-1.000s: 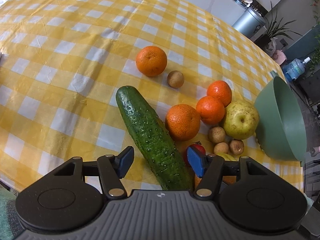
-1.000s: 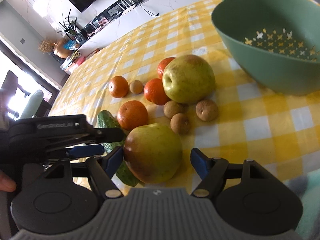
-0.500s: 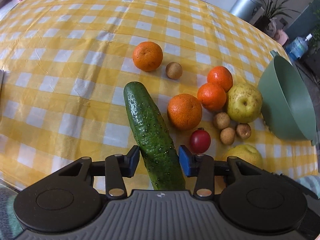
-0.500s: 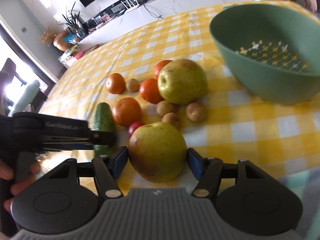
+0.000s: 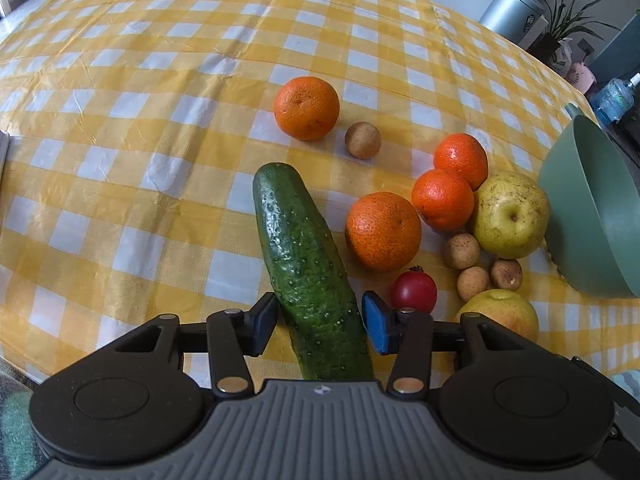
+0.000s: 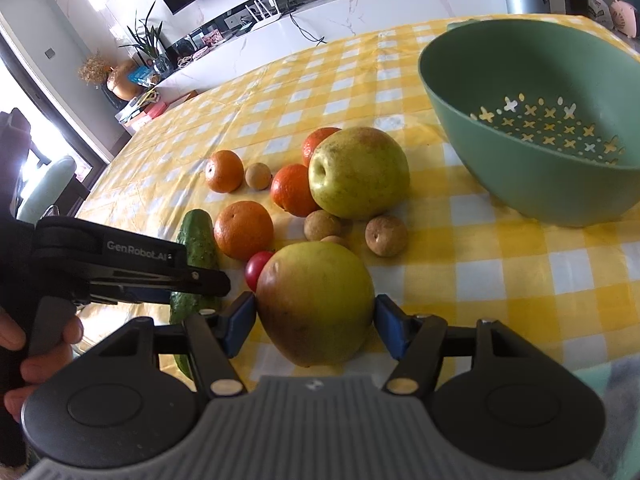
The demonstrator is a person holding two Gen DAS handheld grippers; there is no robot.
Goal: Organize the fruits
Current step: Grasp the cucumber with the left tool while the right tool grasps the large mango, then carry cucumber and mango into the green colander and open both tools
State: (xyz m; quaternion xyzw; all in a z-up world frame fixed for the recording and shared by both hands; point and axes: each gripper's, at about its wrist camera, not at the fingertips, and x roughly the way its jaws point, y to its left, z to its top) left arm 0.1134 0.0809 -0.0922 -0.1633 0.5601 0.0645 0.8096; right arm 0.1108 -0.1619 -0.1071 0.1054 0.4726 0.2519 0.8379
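Observation:
A long green cucumber (image 5: 304, 264) lies on the yellow checked tablecloth (image 5: 160, 120). Its near end sits between the blue pads of my left gripper (image 5: 320, 326), whose jaws are opening with slim gaps at the pads. In the right wrist view, my right gripper (image 6: 312, 320) is shut on a yellow-green apple (image 6: 316, 304) with a reddish side, both pads pressed on it. A second apple (image 6: 358, 172), several oranges (image 5: 382, 232), a cherry tomato (image 5: 414, 292) and small brown longans (image 5: 462, 250) cluster just beyond. The green colander (image 6: 520, 176) stands empty to the right.
One orange (image 5: 306, 108) and a lone longan (image 5: 362, 140) lie farther out. The left gripper's black fingers (image 6: 200, 278) reach in beside the cucumber (image 6: 198, 240), held by a hand (image 6: 12, 336). The table edge runs just below both grippers. A metal bin (image 5: 512, 12) stands beyond the table.
The left jaws narrowed around the cucumber, then widened slightly. The right jaws closed in until both pads met the apple. Both views shifted only a little.

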